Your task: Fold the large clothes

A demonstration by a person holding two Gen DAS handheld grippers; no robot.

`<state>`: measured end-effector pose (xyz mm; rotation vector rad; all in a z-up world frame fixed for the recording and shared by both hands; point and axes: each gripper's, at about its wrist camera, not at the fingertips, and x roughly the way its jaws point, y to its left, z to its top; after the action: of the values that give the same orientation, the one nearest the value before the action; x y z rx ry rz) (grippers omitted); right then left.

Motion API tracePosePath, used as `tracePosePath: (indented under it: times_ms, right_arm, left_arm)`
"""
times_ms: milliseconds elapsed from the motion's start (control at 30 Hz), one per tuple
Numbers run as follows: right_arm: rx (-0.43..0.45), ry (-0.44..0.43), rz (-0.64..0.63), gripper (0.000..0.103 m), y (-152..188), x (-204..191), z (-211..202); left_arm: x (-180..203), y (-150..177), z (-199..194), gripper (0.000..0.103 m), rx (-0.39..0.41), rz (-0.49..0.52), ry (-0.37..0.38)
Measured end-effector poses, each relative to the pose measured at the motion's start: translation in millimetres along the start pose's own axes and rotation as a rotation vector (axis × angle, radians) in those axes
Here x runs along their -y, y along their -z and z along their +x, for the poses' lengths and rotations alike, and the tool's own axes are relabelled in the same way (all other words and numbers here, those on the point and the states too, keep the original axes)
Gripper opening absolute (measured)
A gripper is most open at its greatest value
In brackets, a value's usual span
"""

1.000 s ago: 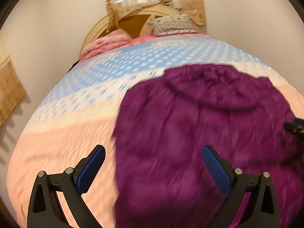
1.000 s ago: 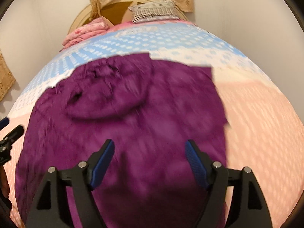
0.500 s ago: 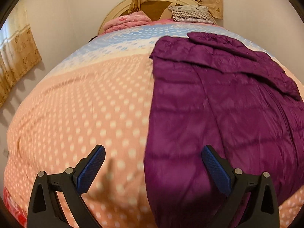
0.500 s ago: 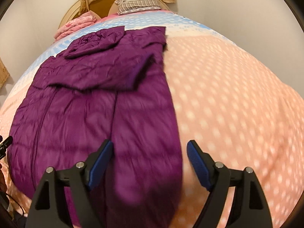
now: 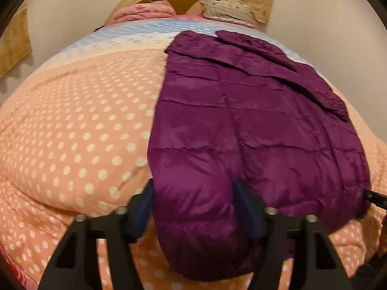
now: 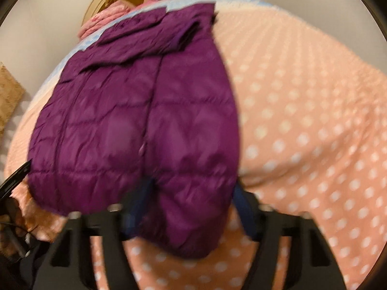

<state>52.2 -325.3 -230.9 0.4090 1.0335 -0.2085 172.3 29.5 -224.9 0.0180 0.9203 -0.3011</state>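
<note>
Risk: hem slip at the bed's near edge

Left tongs (image 5: 193,207) and right tongs (image 6: 191,207) each straddle the purple jacket (image 5: 241,133) hem, not visibly clamped; slick fabric may escape.

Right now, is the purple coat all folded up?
Not yet. The coat lies mostly flat on the bed, only its sleeves folded across the top.

Puffy purple quilted jacket (image 6: 135,125) lies flat on pink blanket with white dots (image 6: 302,125). Right gripper (image 6: 191,207) pinches jacket's near right corner between blue pads (image 6: 244,207), at blanket's near edge. Other gripper's black tip (image 6: 15,178) pokes in at left. Picture blurry.
</note>
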Motion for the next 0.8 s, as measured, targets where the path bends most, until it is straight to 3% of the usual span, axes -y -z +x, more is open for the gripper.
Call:
tracePosePath:
  times_ms: [33,67,100,133,333,467,667,800]
  right_arm:
    - [-0.004,-0.011,-0.004,0.027,0,0,0]
    - [0.003,-0.028,-0.02,0.018,-1,-2,-3]
    - [0.012,-0.024,-0.035,0.011,-2,-5,-7]
    - [0.026,-0.016,-0.055,0.009,-2,-9,-11]
    - [0.178,-0.037,-0.104,0.007,-1,-18,-67]
    - [0.302,-0.066,-0.095,0.007,-4,-17,-118]
    - [0.541,-0.116,-0.13,0.007,-5,-36,-220]
    - [0.685,-0.131,-0.166,0.007,-21,-47,-260]
  left_arm:
    - [3,1,-2,0.049,0.007,0.017,-0.001]
    - [5,2,-5,0.034,0.017,0.038,-0.004]
    - [7,1,-8,0.013,0.022,0.06,0.003]
    - [9,-1,-13,0.01,0.026,0.079,0.029]
    - [12,-14,-60,0.006,0.143,0.122,0.023]
    - [11,-25,-111,0.005,0.247,0.117,0.074]
    - [8,-46,-208,0.004,0.419,0.074,0.144]
    - [10,-68,-232,0.004,0.516,0.091,0.118]
